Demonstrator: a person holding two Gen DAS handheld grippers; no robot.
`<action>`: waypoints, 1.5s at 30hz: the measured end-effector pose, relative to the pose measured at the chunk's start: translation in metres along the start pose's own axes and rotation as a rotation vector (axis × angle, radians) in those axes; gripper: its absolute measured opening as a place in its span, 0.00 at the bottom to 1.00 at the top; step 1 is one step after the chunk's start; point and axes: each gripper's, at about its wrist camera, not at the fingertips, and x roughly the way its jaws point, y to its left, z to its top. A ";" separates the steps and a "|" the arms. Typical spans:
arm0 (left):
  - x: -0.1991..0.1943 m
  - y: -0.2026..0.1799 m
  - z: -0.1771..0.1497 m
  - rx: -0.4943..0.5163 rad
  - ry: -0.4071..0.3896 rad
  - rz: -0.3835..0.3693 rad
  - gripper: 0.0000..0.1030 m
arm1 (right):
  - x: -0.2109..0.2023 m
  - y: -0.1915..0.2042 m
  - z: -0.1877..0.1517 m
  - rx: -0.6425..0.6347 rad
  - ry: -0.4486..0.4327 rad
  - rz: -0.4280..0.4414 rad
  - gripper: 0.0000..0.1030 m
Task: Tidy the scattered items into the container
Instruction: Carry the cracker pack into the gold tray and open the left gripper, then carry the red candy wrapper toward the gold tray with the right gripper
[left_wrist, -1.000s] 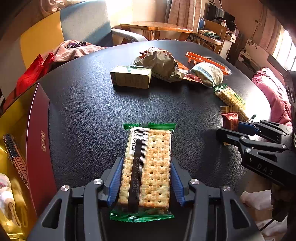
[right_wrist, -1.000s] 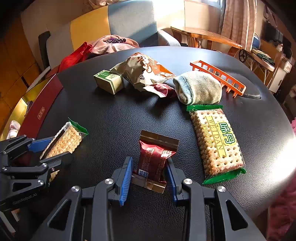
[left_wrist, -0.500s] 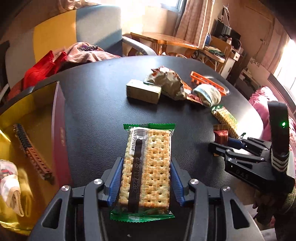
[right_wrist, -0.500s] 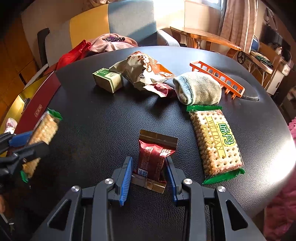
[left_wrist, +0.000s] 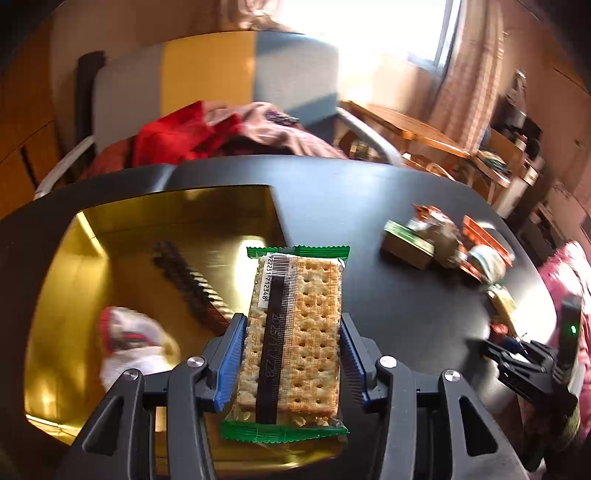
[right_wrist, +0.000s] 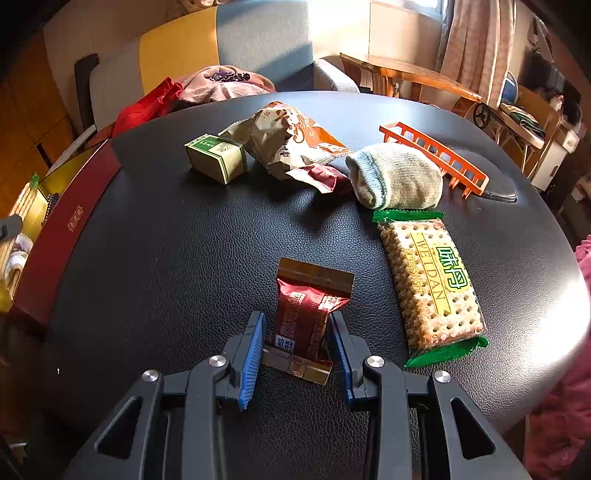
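My left gripper (left_wrist: 291, 363) clamps a green-edged cracker packet (left_wrist: 293, 343) between its blue fingers (left_wrist: 232, 362), held above the gold-lined box (left_wrist: 74, 280) at the tabletop's (right_wrist: 177, 258) edge. My right gripper (right_wrist: 297, 352) pinches a dark red candy wrapper (right_wrist: 304, 317) lying on the tabletop, with a second cracker packet (right_wrist: 430, 280) just beside it.

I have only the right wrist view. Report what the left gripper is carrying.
Observer: The left gripper is clamped on a cracker pack, barcode side up.
Operator: Say what is under it.
Observer: The gold-lined container, open, on the table's left edge.
Operator: List what's inside.
Observer: A dark toothed strip and a bundle of white and red cloth.
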 end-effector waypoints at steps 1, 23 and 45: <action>0.002 0.009 0.002 -0.013 -0.001 0.022 0.48 | 0.000 0.000 0.000 -0.001 0.000 -0.001 0.35; 0.047 0.060 0.001 -0.055 0.087 0.152 0.48 | 0.002 -0.005 0.005 -0.005 0.005 -0.012 0.36; -0.020 0.050 -0.006 -0.067 -0.040 0.126 0.54 | -0.001 0.028 0.005 0.001 -0.030 0.018 0.28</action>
